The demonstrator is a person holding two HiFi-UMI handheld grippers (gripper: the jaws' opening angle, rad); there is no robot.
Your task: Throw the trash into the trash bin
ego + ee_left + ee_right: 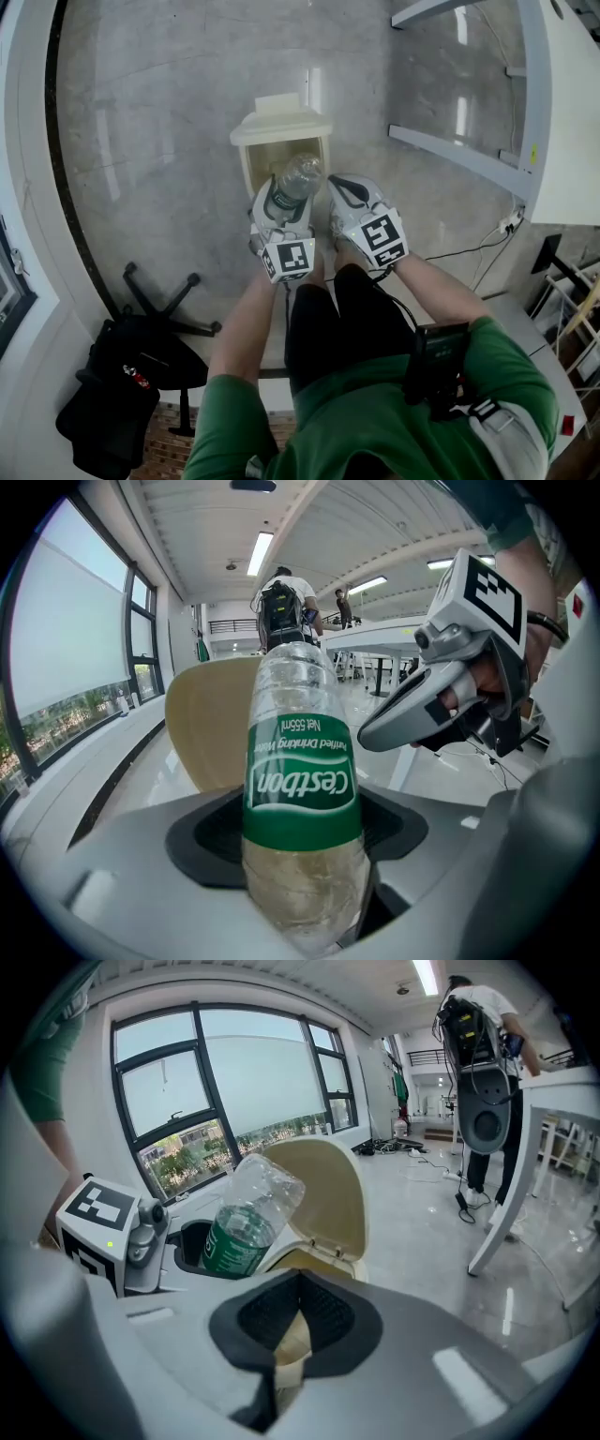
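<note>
A clear plastic bottle (292, 183) with a green label points its base forward, and my left gripper (284, 208) is shut on it. It hangs over the cream trash bin (246, 164), whose lid stands open. In the left gripper view the bottle (300, 789) fills the middle between the jaws, with the bin lid (206, 724) behind it. My right gripper (342, 187) is beside the left, shut with nothing in it. The right gripper view shows its pads (281, 1316) met above the bin (328, 1204), and the bottle (246, 1213) to the left.
A black office chair with a black bag (131, 375) stands on the floor at lower left. White table legs (469, 159) and a cable (469, 248) lie to the right. A window wall curves along the left. A person (478, 1016) stands far off by a table.
</note>
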